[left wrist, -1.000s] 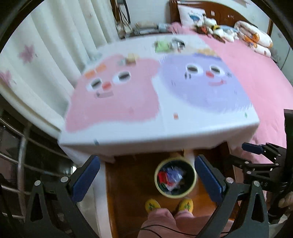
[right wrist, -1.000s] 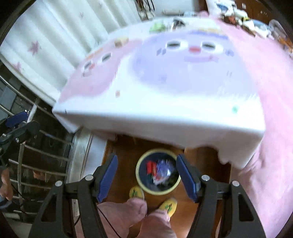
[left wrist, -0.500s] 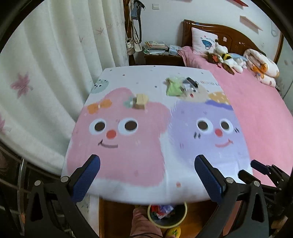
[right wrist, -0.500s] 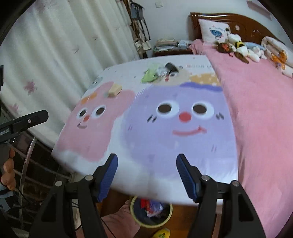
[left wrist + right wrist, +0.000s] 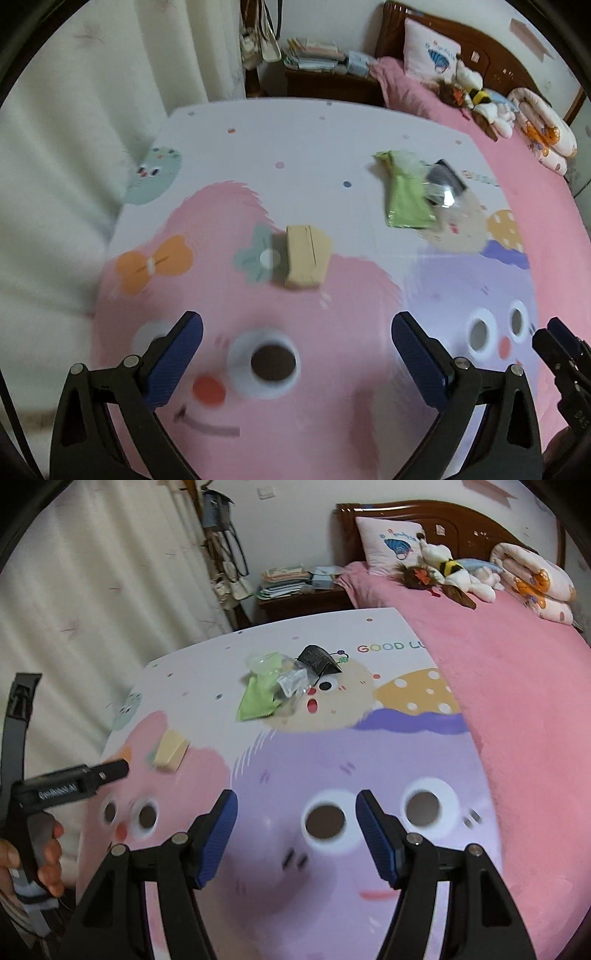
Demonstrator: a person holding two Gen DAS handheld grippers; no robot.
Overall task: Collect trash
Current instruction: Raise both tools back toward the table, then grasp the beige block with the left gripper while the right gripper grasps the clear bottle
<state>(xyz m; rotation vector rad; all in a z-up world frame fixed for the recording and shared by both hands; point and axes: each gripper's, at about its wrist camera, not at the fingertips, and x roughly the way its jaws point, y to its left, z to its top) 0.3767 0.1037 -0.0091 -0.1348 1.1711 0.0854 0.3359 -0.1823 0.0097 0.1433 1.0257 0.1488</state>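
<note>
A small tan cardboard box (image 5: 306,256) lies on the table with the cartoon cloth (image 5: 258,155), ahead of my open, empty left gripper (image 5: 295,354). Farther right lie a green wrapper (image 5: 404,199), a clear plastic wrapper (image 5: 441,192) and a black packet (image 5: 448,173). In the right wrist view the box (image 5: 170,751) is at the left, the green wrapper (image 5: 258,696), the clear wrapper (image 5: 291,681) and the black packet (image 5: 319,659) lie together farther back. My right gripper (image 5: 297,829) is open and empty over the purple face.
A bed with a pink blanket (image 5: 517,672), pillow and plush toys borders the table's right side. White curtains (image 5: 74,129) hang on the left. A nightstand with stacked books (image 5: 291,587) stands behind the table. The left gripper (image 5: 70,781) shows at the left in the right wrist view.
Both grippers have risen from looking down at the trash bin on the floor and moved forward over the table. The bin is out of view now. Both stay open.
</note>
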